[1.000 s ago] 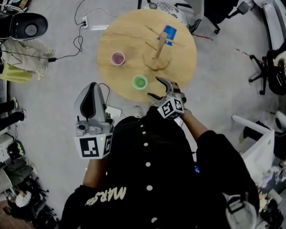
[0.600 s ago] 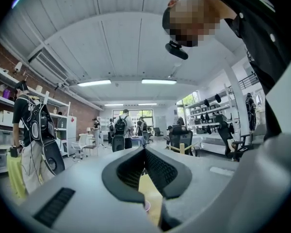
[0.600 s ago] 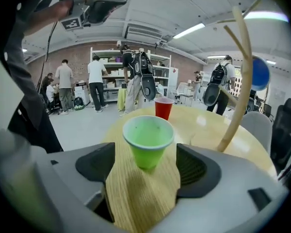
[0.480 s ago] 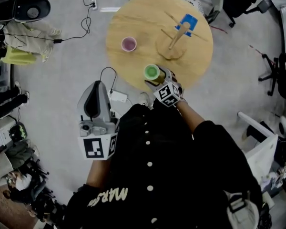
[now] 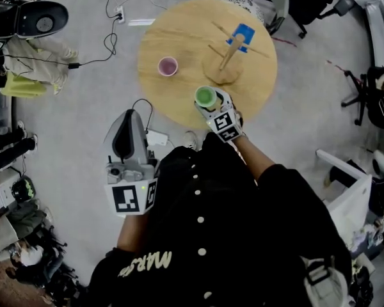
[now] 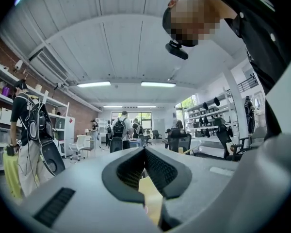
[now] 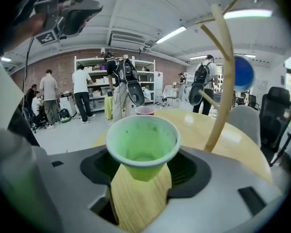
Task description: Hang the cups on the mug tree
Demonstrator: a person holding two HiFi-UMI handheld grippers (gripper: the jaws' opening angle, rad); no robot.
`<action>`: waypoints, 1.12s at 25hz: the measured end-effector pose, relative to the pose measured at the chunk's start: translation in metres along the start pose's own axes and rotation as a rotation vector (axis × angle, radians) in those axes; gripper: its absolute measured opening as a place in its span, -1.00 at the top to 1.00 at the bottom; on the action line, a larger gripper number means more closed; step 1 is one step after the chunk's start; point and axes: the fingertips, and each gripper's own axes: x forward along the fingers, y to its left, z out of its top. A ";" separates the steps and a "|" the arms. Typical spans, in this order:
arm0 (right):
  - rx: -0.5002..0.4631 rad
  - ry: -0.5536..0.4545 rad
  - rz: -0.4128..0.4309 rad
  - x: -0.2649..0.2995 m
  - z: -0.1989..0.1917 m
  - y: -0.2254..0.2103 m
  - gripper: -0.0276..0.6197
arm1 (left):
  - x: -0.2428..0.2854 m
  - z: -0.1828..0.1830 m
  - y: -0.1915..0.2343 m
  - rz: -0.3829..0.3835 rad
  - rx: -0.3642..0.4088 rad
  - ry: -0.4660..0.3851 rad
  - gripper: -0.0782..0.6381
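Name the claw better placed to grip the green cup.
Right: the right claw straddles the green cup, jaws apart. The left claw is shut, held away from the table.

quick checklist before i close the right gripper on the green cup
1. Green cup sits between the right gripper jaws: ok.
2. Jaws gripping the cup: not ok, they stand apart.
3. Cup upright: ok.
4. Free peg on the mug tree: ok, only a blue cup hangs there.
5. Left gripper out of the way: ok, shut, empty, held off the table.
6. Pink cup clear of the route to the tree: ok, it stands well apart.
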 end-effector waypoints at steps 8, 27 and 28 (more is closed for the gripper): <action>-0.120 0.066 -0.231 -0.087 0.015 -0.098 0.01 | 0.017 0.023 -0.020 -0.076 -0.024 -0.078 0.79; -0.672 0.277 -0.341 -0.202 0.166 -0.170 0.00 | 0.005 0.039 -0.026 -0.127 -0.052 -0.167 0.80; -0.703 0.287 -0.349 -0.201 0.169 -0.170 0.00 | 0.003 0.037 -0.024 -0.119 -0.055 -0.161 0.79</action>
